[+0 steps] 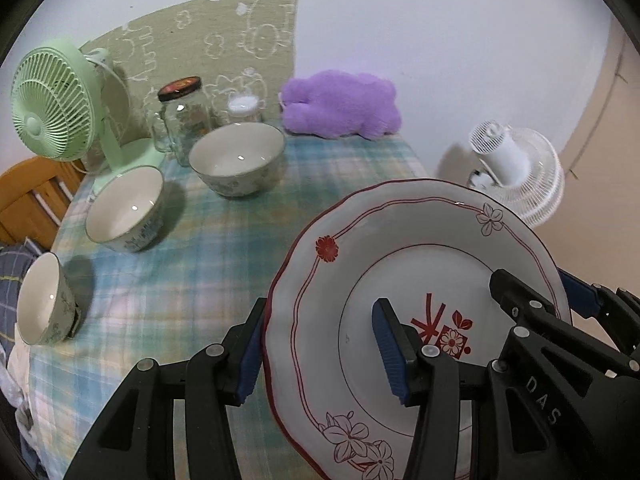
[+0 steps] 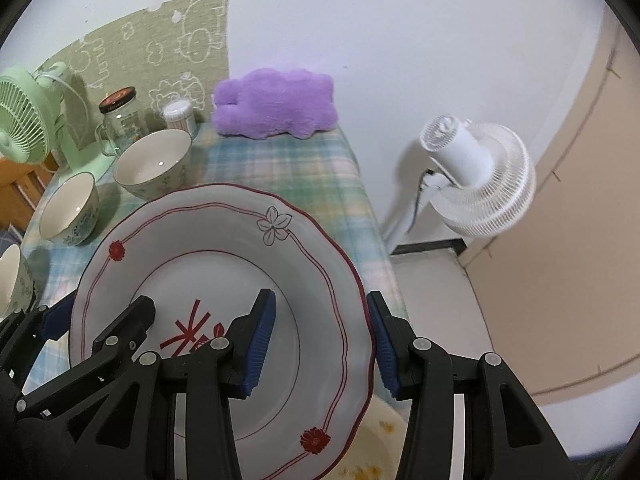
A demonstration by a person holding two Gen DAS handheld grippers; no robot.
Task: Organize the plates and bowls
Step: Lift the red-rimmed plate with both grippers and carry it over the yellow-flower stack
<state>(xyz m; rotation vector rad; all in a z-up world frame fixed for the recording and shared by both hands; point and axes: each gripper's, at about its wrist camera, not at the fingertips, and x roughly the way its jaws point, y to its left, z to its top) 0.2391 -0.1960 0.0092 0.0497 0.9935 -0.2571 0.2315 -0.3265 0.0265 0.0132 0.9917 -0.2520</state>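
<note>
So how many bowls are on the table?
3: a big bowl at the back near the glass jar, a middle bowl by the green fan, and a small bowl nearest. More may hide behind the plate.

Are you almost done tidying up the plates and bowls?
Not yet. Nothing looks put away so far. Right now the left gripper and right gripper each hold one side of the big red-rimmed plate, lifted above the checked tablecloth. Three bowls, one large, one middle and one small, are left, standing apart, unstacked.
</note>
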